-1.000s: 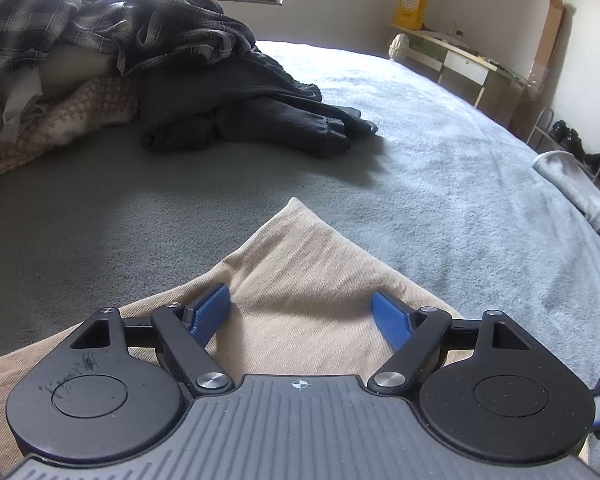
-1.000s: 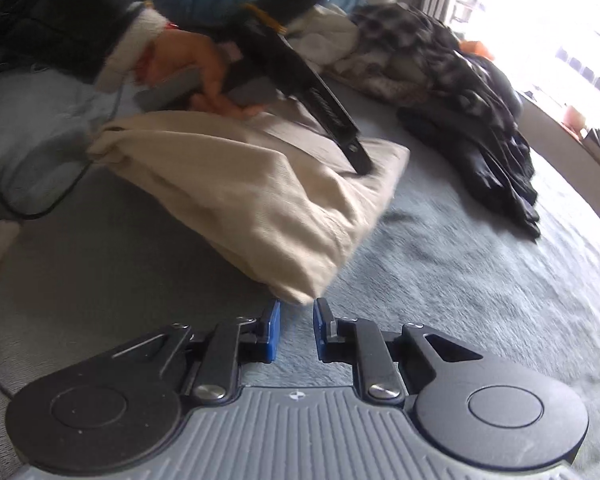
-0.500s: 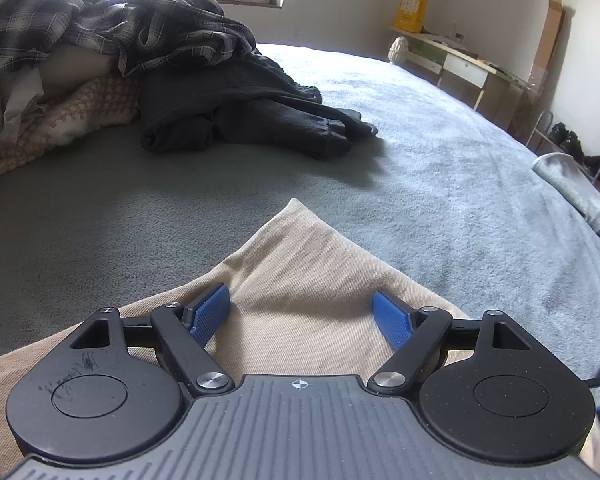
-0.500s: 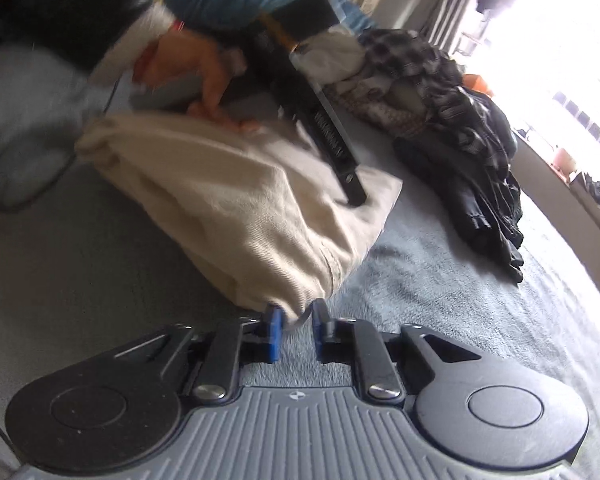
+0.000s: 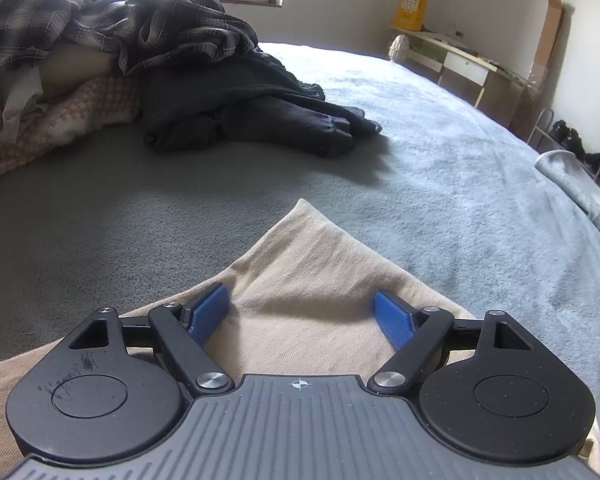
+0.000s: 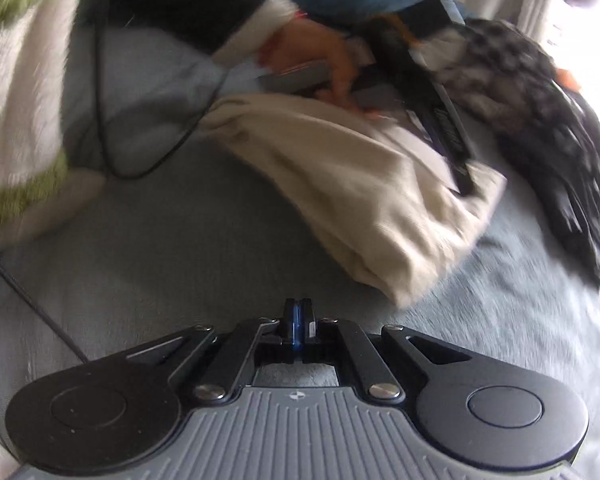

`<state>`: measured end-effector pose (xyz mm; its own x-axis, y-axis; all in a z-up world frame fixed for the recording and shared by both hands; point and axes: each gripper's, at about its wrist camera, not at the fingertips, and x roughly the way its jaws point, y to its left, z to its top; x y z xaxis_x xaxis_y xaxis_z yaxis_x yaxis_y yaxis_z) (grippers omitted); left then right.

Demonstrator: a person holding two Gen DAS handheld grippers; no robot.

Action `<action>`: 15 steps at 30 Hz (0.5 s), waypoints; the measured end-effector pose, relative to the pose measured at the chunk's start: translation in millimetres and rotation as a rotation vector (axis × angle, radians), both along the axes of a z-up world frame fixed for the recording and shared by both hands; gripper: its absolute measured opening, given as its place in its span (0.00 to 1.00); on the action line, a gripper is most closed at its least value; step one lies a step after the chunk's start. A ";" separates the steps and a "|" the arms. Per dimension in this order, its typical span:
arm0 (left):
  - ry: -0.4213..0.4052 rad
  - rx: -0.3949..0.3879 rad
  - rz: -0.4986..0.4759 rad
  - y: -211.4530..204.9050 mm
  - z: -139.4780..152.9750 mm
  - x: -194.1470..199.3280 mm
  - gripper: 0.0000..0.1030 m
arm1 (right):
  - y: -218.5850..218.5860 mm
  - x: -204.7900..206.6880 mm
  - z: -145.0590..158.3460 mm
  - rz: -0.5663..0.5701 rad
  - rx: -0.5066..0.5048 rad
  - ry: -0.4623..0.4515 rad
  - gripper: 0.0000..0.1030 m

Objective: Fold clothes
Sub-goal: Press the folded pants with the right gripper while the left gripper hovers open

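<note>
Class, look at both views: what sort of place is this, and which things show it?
Probably a bedroom: a wide bed under a grey cover, a pile of clothes heaped on it, and a desk against the far wall.

grey bedspread (image 5: pixel 460 168), desk (image 5: pixel 456 54), black cable (image 6: pixel 112 120)

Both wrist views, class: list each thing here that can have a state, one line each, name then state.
Left gripper: open, fingers spread, resting on the beige garment.
Right gripper: shut, nothing between its fingers, apart from the garment.
Beige garment: folded, lying on the bed.
Plaid shirt: unfolded, heaped on the pile.
Dark garments: unfolded, crumpled beside the pile.
Desk drawer: closed.
</note>
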<state>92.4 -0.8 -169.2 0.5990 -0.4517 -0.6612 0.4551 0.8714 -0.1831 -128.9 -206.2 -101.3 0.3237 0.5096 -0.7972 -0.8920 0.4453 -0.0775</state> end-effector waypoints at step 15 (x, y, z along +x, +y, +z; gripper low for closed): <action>-0.040 0.002 -0.015 0.5 -7.8 -3.5 0.81 | -68.5 197.2 -64.4 -0.764 0.593 0.984 0.33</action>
